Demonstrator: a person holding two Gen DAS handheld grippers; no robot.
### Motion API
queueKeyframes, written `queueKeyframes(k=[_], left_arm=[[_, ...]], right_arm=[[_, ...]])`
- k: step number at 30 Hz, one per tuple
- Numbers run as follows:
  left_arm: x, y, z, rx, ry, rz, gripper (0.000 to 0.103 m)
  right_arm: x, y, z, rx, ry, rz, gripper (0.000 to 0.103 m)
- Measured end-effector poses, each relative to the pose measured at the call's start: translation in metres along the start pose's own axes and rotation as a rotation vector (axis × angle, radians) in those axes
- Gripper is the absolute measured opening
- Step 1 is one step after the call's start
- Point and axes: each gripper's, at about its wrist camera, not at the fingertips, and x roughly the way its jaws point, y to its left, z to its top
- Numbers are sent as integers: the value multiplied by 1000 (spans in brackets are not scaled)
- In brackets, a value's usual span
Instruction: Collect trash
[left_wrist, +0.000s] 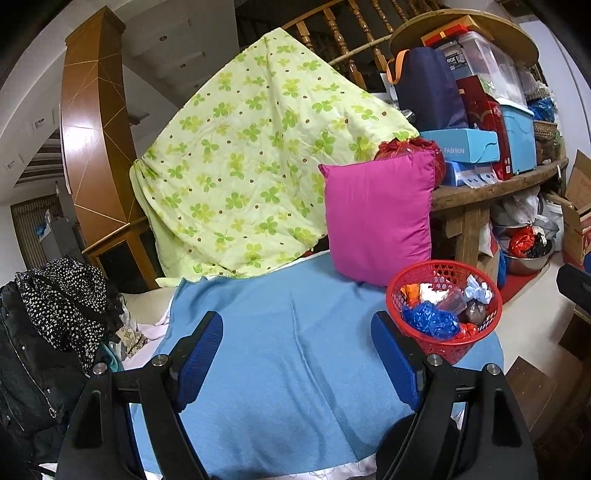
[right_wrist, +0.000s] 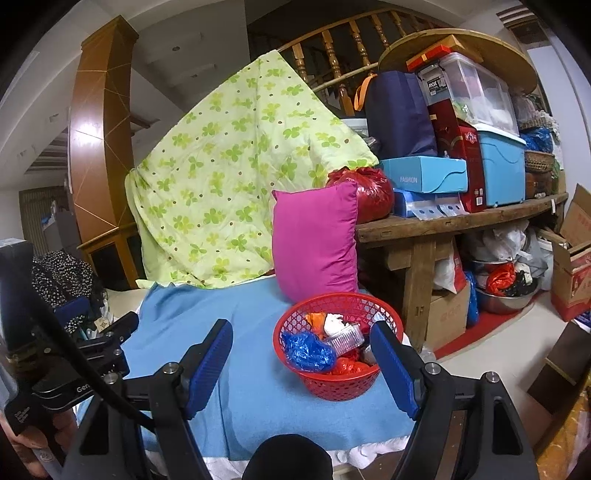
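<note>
- The left gripper (left_wrist: 297, 363), black-framed with blue ribbed pads, is seen with its fingers spread wide; nothing is held between them, and only the light blue woven blanket (left_wrist: 280, 354) lies beneath.
- The right gripper (right_wrist: 301, 365) is likewise seen with fingers spread apart and nothing pinched; in the right wrist view its right pad (right_wrist: 393, 369) overlaps the near rim of the basket, and contact cannot be told.
- The round red plastic mesh basket (right_wrist: 334, 386) is placed on the blanket at about 1 o'clock from the right gripper; in the left wrist view it (left_wrist: 447, 345) lies at 2 o'clock, just beyond the right finger.
- Trash is contained in the basket: a crumpled blue plastic bag (right_wrist: 308, 350), a clear ribbed plastic container (right_wrist: 345, 338), a red wrapper (right_wrist: 349, 366), and white and orange scraps (right_wrist: 327, 321).
- A magenta square cushion (right_wrist: 314, 240) is stood upright just behind the basket, at 12 o'clock.
- A pale green clover-print quilt (right_wrist: 229, 173) is draped behind, at 11 o'clock.
- A worn wooden bench (right_wrist: 458, 221) loaded with boxes is seen at 2 o'clock.
</note>
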Motion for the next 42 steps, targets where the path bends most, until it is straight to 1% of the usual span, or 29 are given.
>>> queueKeyframes(k=[6, 15, 25, 42], left_arm=[[-9, 3, 3, -2, -21, 0, 83], [-15, 2, 4, -1, -25, -14, 83], [-16, 0, 4, -4, -27, -11, 83], [-19, 4, 3, -21, -17, -11, 83]], right_arm=[[-7, 5, 5, -12, -13, -2, 80], [-5, 5, 3, 7, 13, -4, 80], [-8, 6, 6, 1, -6, -12, 80], [-6, 15, 10, -20, 4, -8, 80]])
